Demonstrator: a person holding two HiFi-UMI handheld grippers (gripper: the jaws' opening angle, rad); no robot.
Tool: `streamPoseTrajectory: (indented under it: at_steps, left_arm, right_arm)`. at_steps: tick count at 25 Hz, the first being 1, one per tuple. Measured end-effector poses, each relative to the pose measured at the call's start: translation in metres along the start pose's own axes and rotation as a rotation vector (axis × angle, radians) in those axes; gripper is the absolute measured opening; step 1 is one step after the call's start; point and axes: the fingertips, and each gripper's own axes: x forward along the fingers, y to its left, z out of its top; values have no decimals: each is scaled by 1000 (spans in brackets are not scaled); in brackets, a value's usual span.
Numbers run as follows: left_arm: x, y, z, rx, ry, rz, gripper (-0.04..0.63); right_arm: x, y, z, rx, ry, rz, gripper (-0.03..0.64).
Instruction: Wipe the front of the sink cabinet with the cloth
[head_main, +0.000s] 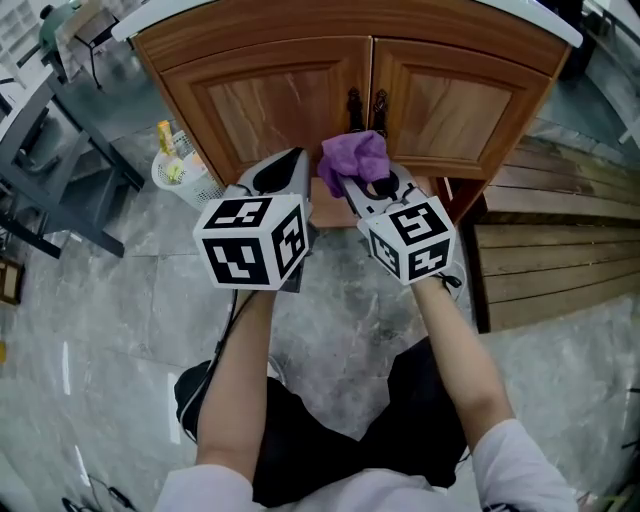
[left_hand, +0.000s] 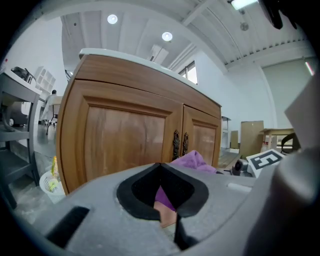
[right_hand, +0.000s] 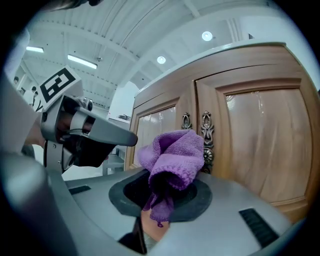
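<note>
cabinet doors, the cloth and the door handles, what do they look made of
Cabinet doors: wood or wood veneer, visible grain, glossy varnish that catches light. Cloth: soft purple microfibre or terry, judging by its fuzzy looped nap. Handles: dark ornate metal, probably cast, antique-bronze look.

Items in view: 1 sink cabinet (head_main: 350, 25) with 2 panelled doors, 1 left door (head_main: 270, 110) and 1 right door (head_main: 455, 105), bearing 2 dark ornate handles (head_main: 354, 108) side by side; 1 purple cloth (head_main: 355, 158); 2 grippers, 1 left gripper (head_main: 290, 160) and 1 right gripper (head_main: 350, 188), with 2 marker cubes (head_main: 252, 240), 1 per gripper; 1 white basket (head_main: 185, 182) on the floor (head_main: 130, 300) beside the cabinet; 2 forearms (head_main: 240, 370).
</note>
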Motion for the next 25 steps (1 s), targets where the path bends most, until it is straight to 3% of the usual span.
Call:
streamPoseTrajectory:
  at_steps: [6,25]
  left_arm:
    - [25,-32,-2,39,3,-71,6]
    - [84,-122,-21,19,21,-284,6]
  right_arm:
    - [-28,-38,-8,6,13,-81,72]
    - [-134,-176,-31,-21,89,-433,72]
